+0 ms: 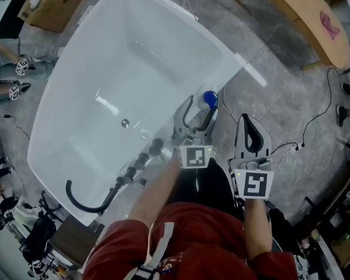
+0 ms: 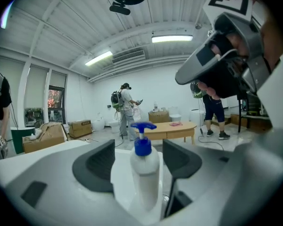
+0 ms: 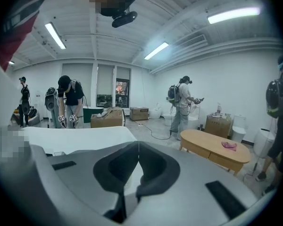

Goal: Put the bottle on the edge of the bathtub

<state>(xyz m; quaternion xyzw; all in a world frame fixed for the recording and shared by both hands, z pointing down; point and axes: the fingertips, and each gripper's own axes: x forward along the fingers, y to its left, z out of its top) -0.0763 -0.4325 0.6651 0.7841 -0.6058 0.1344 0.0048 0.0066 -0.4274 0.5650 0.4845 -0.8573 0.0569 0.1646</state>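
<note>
Bathtub [image 1: 134, 57]: white, freestanding, dry inside, with a small drain [image 1: 125, 122] at the middle of its bottom. It stands on a floor [image 1: 280, 104] of grey tiles. A black hose [image 1: 84, 202] and a row of dark knobs [image 1: 144, 156] sit on the near rim.

Bottle [image 1: 209, 99]: white with a blue pump, upright on the tub's right-hand edge, near the corner.

Left gripper [image 1: 198, 112]: fingers [image 2: 96, 166] spread wide, one on each side of the bottle. A gap shows along both sides, so nothing is clasped.

Right gripper [image 1: 245, 121]: just right of the left one, off the tub and over the floor. Its fingers [image 3: 120, 166] are clenched tip to tip with nothing between them.

Room: a low wooden desk [image 1: 303, 16] with a pink cloth [image 1: 329, 25] on it stands beyond the tub. Cardboard boxes [image 1: 58, 2] are at the far left, and black cables [image 1: 315, 118] trail across the tiles. Walls are white, and strip lights [image 2: 172, 38] run along the ceiling. Other people [image 2: 125, 109] stand about the room, some wearing backpacks.
</note>
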